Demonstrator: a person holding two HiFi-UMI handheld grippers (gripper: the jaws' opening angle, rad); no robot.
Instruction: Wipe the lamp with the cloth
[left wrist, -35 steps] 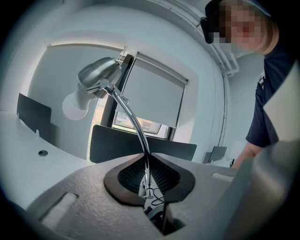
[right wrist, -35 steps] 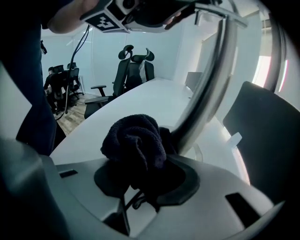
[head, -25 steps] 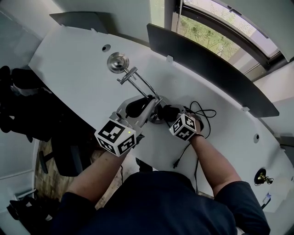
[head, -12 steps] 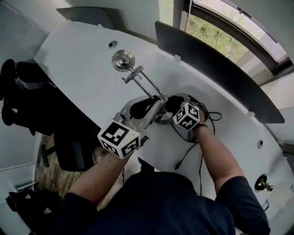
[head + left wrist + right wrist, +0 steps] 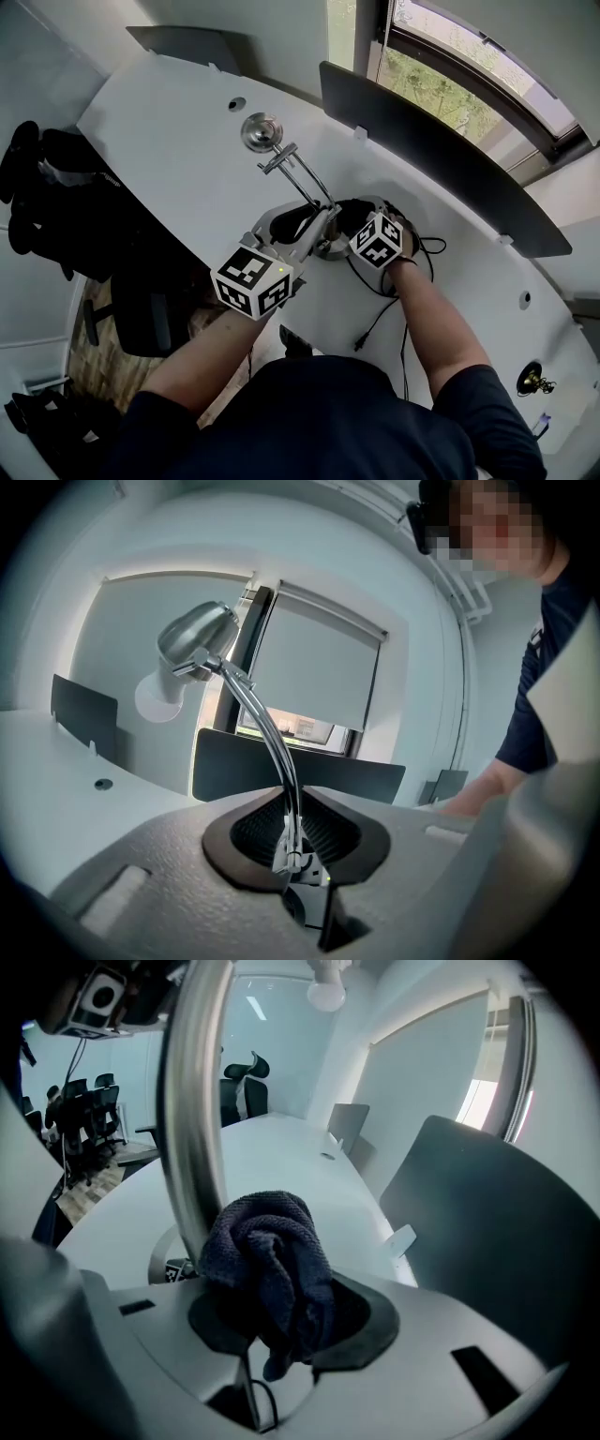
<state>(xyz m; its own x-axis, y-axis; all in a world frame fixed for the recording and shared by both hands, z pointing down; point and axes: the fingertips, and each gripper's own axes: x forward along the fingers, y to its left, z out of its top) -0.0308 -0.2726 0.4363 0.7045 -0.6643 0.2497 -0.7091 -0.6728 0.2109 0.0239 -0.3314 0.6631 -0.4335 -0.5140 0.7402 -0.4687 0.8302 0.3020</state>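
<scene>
R gripper [image 5: 287, 1327]: cloth [image 5: 270, 1255] touching lamp [image 5: 192, 1101]

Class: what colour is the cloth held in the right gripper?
Dark bluish-grey: a bunched, soft textured cloth, clearest in the right gripper view.

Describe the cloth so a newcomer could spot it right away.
On the white desk by the window stands a chrome lamp. Beside its stem the right tool pinches the cloth: a bunched dark grey wad, the only soft, knitted thing beside shiny metal.
</scene>
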